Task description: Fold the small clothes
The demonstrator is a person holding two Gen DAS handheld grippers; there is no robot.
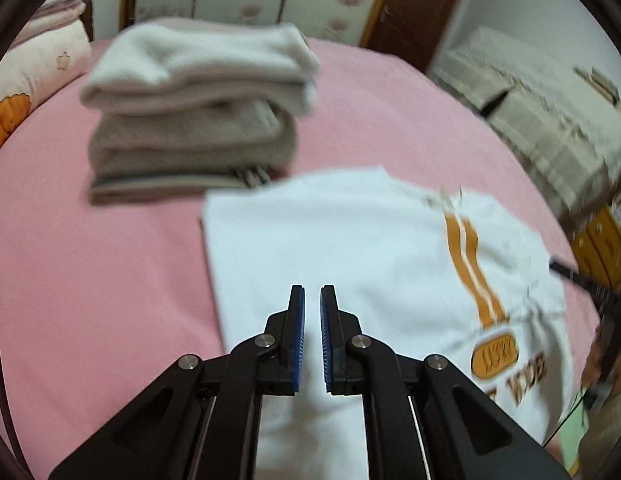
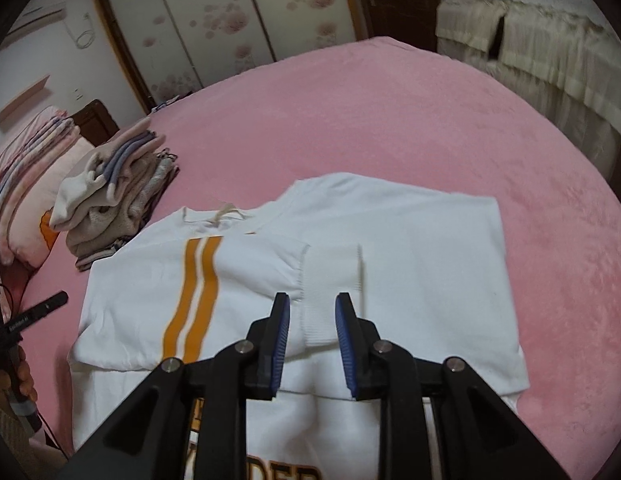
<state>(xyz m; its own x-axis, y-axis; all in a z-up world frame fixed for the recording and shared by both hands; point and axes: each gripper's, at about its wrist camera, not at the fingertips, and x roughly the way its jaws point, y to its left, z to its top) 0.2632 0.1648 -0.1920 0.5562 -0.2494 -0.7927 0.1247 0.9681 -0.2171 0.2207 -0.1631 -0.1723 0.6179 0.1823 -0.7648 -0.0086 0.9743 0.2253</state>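
Observation:
A white sweatshirt (image 1: pixel 350 240) with orange stripes lies flat on the pink bed (image 1: pixel 90 280). My left gripper (image 1: pixel 312 292) hovers over its plain left part, jaws shut with nothing between them. In the right wrist view the sweatshirt (image 2: pixel 430 260) has its striped sleeve (image 2: pixel 198 280) folded across the body, and the ribbed cuff (image 2: pixel 330 272) lies flat on it. My right gripper (image 2: pixel 312 300) stands just above that cuff with its jaws apart. The cuff shows in the gap below them, and the blue pads do not press on it.
A stack of folded clothes (image 1: pixel 190 120) sits on the bed beyond the sweatshirt, and shows again to the left in the right wrist view (image 2: pixel 118 200). Pillows (image 2: pixel 26 184) lie at the far left. A cloth-covered piece of furniture (image 2: pixel 550 52) stands off the bed's right side. Wardrobe doors (image 2: pixel 214 20) are behind.

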